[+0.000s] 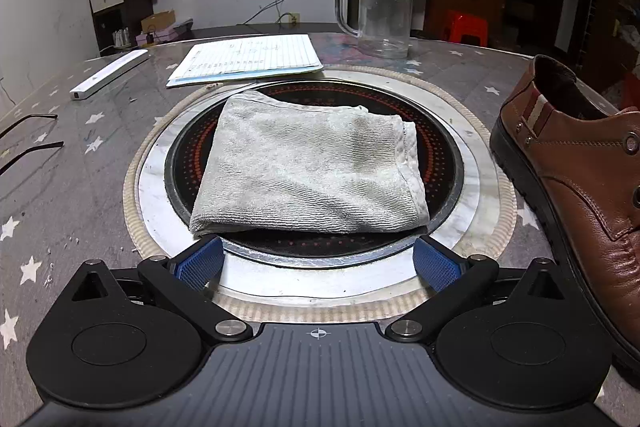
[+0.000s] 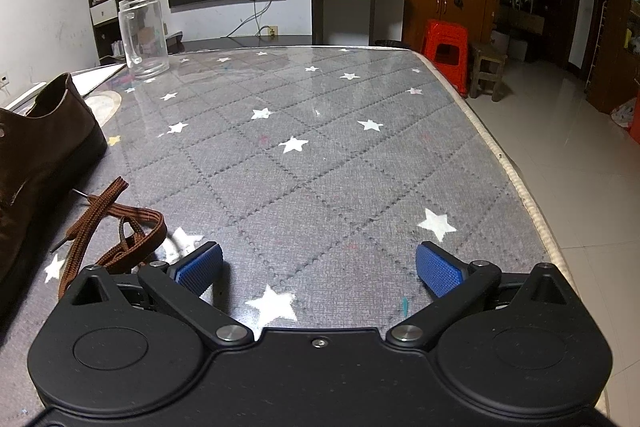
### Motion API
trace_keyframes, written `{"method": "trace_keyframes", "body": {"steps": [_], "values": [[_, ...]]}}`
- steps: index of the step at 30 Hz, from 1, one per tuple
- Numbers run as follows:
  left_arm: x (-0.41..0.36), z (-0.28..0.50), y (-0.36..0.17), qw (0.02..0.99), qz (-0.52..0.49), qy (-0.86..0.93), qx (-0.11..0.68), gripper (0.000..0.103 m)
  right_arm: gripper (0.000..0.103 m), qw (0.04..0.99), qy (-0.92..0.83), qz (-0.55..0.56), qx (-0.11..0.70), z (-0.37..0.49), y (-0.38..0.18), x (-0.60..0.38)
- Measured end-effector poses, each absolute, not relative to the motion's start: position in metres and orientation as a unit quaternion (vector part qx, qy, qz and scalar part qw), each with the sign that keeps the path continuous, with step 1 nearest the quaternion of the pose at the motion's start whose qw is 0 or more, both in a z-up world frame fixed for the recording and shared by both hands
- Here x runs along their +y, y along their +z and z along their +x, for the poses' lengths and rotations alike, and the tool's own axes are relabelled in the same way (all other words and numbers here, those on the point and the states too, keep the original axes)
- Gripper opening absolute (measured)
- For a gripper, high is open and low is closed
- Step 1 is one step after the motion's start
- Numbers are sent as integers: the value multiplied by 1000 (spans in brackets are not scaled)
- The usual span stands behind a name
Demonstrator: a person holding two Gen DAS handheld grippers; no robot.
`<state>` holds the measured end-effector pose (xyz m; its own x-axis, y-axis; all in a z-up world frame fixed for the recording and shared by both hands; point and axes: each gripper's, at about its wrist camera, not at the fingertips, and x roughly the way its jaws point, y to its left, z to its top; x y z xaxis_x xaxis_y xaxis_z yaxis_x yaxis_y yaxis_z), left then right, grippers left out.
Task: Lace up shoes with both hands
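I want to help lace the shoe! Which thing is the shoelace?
Find the grey table with white stars, then the brown shoe at its left. The shoelace lies loose beside it: a flat, brown, striped cord in a tangle.

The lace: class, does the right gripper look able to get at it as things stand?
Probably yes. The lace lies loose on the table, just left of the open right gripper, beside the shoe. Nothing covers it.
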<state>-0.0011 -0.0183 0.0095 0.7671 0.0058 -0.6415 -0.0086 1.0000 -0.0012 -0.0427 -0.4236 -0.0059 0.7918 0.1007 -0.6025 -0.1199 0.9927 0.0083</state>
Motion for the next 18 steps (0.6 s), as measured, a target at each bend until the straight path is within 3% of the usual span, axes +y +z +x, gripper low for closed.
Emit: {"method": "trace_keyframes", "body": {"steps": [18], "values": [[-19, -1, 10, 940, -1, 4, 341, 102, 103, 946, 57, -12, 318, -41, -6, -410]]}}
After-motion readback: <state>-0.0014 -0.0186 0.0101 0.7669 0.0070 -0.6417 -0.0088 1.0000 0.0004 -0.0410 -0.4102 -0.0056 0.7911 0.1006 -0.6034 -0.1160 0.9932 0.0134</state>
